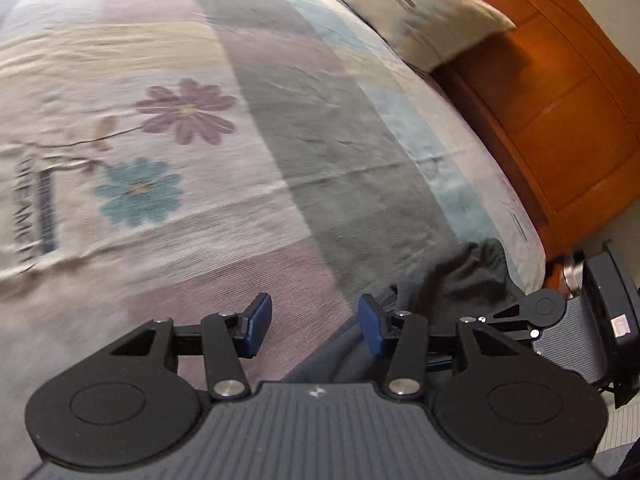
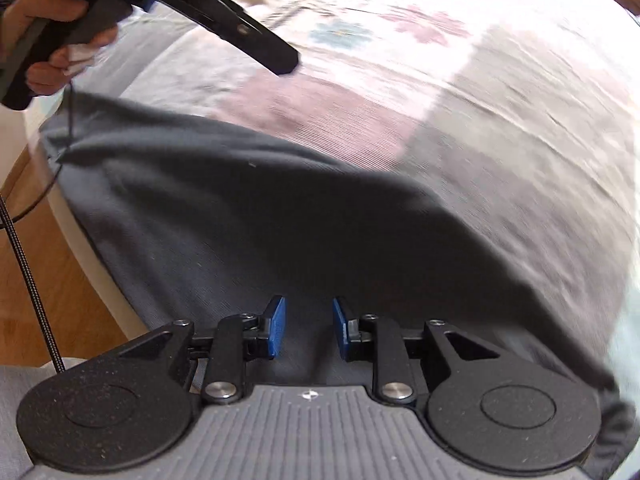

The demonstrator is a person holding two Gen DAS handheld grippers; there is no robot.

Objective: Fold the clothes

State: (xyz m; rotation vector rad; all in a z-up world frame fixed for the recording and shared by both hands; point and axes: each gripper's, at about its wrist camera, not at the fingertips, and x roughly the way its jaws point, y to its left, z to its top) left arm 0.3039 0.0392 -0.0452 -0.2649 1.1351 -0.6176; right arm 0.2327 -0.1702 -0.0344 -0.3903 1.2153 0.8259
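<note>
- The bed (image 1: 304, 152), in a pastel flowered cover, fills both views.
- A dark grey garment (image 2: 248, 216) lies spread along the bed's near edge.
- The left gripper (image 1: 315, 322) hovers by the garment's edge, jaws spread, empty.
- The right gripper (image 2: 309, 330) is over the garment, jaws apart, pinching nothing.

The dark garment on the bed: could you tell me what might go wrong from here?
The dark garment hangs over the bed edge, so it could slide toward the floor. Both the left gripper and right gripper are open and hold nothing. A cable hangs near the cloth and might snag.
</note>
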